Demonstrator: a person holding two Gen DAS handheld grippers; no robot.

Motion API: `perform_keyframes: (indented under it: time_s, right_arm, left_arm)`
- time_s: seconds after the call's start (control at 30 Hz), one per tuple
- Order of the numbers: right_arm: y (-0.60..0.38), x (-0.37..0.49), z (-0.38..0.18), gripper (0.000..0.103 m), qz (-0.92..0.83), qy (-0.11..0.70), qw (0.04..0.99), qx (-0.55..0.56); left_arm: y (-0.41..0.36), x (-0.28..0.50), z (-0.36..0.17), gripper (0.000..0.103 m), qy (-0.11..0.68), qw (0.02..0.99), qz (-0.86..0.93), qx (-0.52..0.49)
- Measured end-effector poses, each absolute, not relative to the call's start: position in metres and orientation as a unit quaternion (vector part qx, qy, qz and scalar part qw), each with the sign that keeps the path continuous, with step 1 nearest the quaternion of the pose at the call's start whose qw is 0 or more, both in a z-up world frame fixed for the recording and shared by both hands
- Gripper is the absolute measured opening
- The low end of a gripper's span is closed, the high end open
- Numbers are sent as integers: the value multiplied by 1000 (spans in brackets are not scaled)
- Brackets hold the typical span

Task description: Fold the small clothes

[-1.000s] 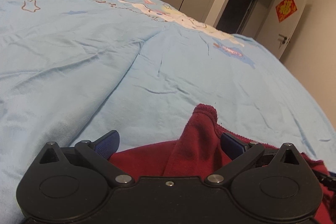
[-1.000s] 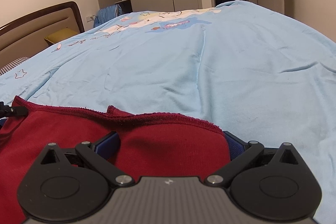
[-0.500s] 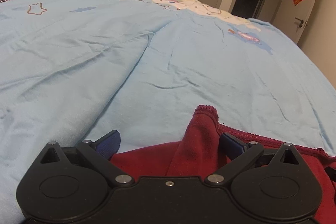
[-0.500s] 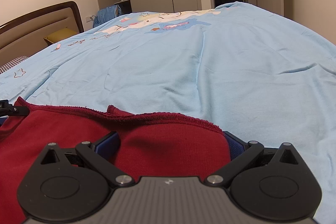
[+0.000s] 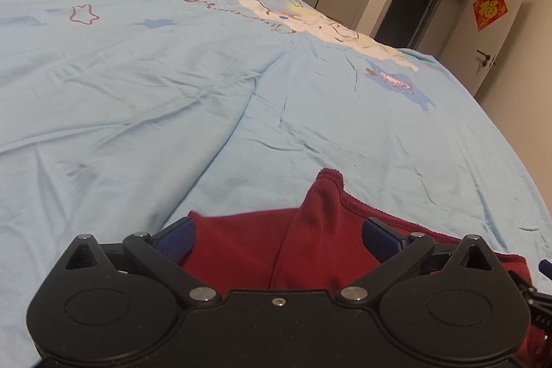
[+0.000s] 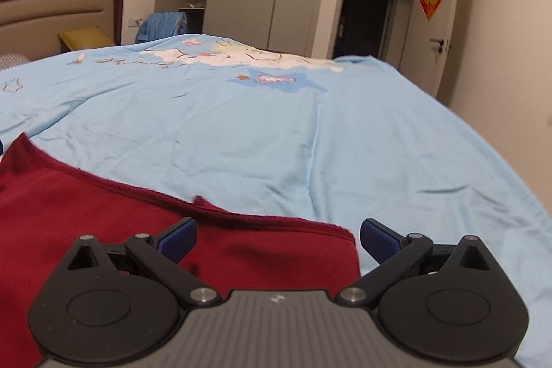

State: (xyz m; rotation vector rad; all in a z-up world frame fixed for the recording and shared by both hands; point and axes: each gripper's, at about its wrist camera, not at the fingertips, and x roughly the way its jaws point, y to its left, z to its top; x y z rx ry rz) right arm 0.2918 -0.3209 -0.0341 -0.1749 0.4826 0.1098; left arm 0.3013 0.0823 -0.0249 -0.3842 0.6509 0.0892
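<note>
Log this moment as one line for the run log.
left hand-held gripper: open over red garment | right hand-held gripper: open at garment edge | blue bedsheet: underneath

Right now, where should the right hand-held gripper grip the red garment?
At the hemmed corner of the red garment, coming in low from the near side. That edge lies flat on the sheet, between the open fingers of the right hand-held gripper.

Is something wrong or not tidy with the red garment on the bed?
Yes. In the left wrist view, the red garment has a fold standing up in a peak between the open left claw fingers instead of lying flat on the blue bedsheet. No damage shows.
</note>
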Motion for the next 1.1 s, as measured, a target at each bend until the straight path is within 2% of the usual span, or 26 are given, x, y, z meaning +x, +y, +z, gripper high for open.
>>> perform_keyframes:
  time_s: [0.43, 0.73, 1.1]
  right_arm:
    - [-229, 208, -44, 103, 153, 213, 941, -215]
    - [-224, 168, -56, 103, 128, 211, 948, -201]
    - [-232, 143, -77, 103, 94, 203, 961, -165]
  left_arm:
    - [95, 191, -23, 102, 301, 925, 65, -225]
    - [94, 139, -35, 102, 303, 918, 50, -251]
    - [74, 142, -57, 102, 322, 902, -1, -287]
